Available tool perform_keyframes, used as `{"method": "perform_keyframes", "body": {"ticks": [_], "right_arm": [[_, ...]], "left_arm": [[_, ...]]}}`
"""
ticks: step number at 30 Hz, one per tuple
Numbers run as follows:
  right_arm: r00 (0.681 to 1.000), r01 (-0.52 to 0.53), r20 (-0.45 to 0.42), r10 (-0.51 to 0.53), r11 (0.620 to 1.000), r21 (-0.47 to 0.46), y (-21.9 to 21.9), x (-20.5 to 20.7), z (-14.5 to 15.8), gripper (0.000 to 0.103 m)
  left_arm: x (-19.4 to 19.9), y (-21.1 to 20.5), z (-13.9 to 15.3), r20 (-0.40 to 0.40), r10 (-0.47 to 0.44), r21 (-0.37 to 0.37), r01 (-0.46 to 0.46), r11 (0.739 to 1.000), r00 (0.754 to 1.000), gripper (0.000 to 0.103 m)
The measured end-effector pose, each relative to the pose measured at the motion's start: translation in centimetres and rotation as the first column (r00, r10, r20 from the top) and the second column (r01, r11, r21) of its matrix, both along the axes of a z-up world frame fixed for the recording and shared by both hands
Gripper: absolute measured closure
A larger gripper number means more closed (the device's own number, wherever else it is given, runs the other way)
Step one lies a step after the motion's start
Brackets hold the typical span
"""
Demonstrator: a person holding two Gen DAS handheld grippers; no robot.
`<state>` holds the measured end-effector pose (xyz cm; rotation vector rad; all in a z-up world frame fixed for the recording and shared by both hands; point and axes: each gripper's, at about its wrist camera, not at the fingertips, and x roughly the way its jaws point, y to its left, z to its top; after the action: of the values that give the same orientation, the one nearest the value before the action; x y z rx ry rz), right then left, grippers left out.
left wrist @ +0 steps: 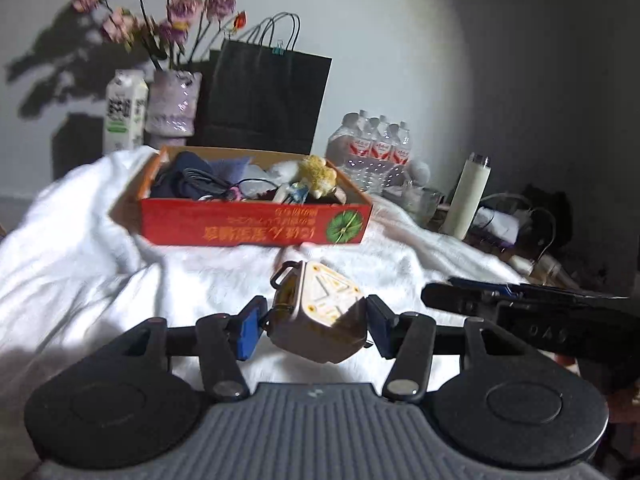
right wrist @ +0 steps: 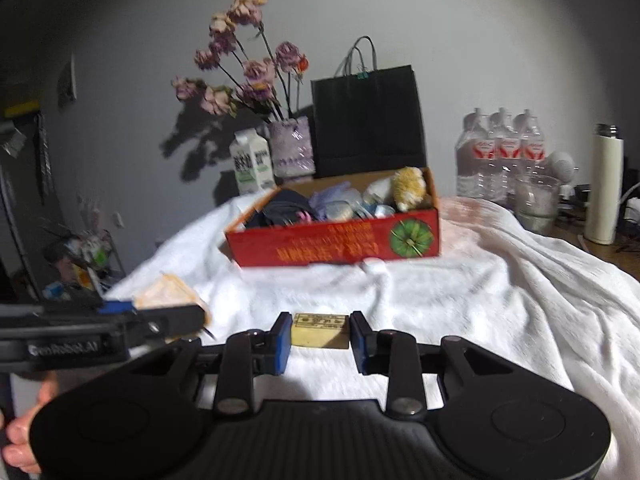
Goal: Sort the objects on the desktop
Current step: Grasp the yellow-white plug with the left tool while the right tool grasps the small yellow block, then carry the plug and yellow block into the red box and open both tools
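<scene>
My left gripper (left wrist: 316, 326) is shut on a beige triangular case (left wrist: 320, 316) with orange marks and a metal loop, held above the white blanket. My right gripper (right wrist: 320, 338) is shut on a small tan rectangular block (right wrist: 319, 330), its blue pads touching both ends. Ahead of both stands the red cardboard box (left wrist: 256, 224), also in the right wrist view (right wrist: 336, 242), filled with dark cloth, cables and a yellow plush toy (left wrist: 318, 174). The right gripper shows as a dark bar (left wrist: 520, 304) at the right of the left wrist view. The left gripper (right wrist: 132, 316) crosses the left of the right wrist view.
A white blanket (right wrist: 460, 300) covers the table. Behind the box stand a black paper bag (left wrist: 264, 100), a vase of pink flowers (left wrist: 174, 104), a milk carton (left wrist: 124, 112) and a pack of water bottles (left wrist: 372, 144). A glass (right wrist: 536, 200) and a white flask (right wrist: 604, 188) stand at the right.
</scene>
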<state>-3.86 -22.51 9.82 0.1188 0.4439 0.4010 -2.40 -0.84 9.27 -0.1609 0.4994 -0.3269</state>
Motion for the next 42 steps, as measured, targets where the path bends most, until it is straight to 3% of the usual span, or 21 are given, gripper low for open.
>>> {"method": "perform_keyframes", "body": {"ticks": [4,8,13,18,22,23,24,26,33,38,40,42], "right_arm": [[0.999,0.013,0.053,-0.011,0.999,-0.041,-0.7,6.0,3.7,0.074],[1.000,0.027,-0.007,-0.027,0.999,-0.029,-1.8,14.6,6.0,0.074],[0.990,0.048,-0.128,-0.059,0.995,-0.085,-1.4,24.2,5.3,0.074],[0.969,0.052,-0.231,-0.085,0.988,-0.142,-0.1,30.1,2.5,0.074],[0.957,0.074,-0.258,-0.132,0.972,-0.225,0.7,32.6,0.5,0.073],[0.954,0.069,-0.270,-0.129,0.973,-0.222,0.7,32.9,0.1,0.073],[0.951,0.060,-0.287,-0.120,0.976,-0.211,0.5,33.1,-0.2,0.072],[0.947,0.063,-0.298,-0.122,0.978,-0.201,0.2,33.4,-0.7,0.072],[0.951,0.095,-0.273,-0.144,0.979,-0.183,-0.4,33.2,0.4,0.061],[0.956,0.096,-0.259,-0.140,0.980,-0.174,0.0,32.8,2.3,0.044],[0.955,0.101,-0.259,-0.146,0.979,-0.177,0.3,32.6,2.9,0.032],[0.956,0.109,-0.253,-0.150,0.980,-0.167,0.5,32.1,3.1,0.025]], "left_arm": [[6.5,0.6,3.2,-0.017,-0.011,-0.043,0.010,0.999,1.000,0.049],[15.1,-0.3,4.4,-0.082,0.008,-0.044,-0.012,0.999,0.997,0.049],[24.7,-2.1,1.7,-0.211,-0.020,-0.062,0.007,0.998,0.977,0.049],[30.0,-2.8,-1.5,-0.303,0.038,-0.055,-0.057,0.997,0.952,0.048],[31.0,-2.7,-2.3,-0.312,-0.010,-0.101,-0.023,0.995,0.950,0.047],[31.1,-2.5,-2.3,-0.312,-0.016,-0.107,-0.019,0.994,0.950,0.044],[31.1,-2.2,-2.2,-0.307,-0.016,-0.116,-0.020,0.993,0.952,0.034],[31.2,-1.5,-1.8,-0.287,-0.015,-0.131,-0.024,0.991,0.958,0.028],[31.4,0.6,1.0,-0.250,0.077,-0.070,-0.098,0.993,0.965,0.025],[31.5,1.8,2.2,-0.254,0.190,0.010,-0.194,0.981,0.948,0.021],[30.9,2.2,2.3,-0.260,0.219,0.025,-0.220,0.975,0.941,0.020],[29.9,2.3,2.3,-0.251,0.217,0.034,-0.216,0.976,0.943,0.013]]}}
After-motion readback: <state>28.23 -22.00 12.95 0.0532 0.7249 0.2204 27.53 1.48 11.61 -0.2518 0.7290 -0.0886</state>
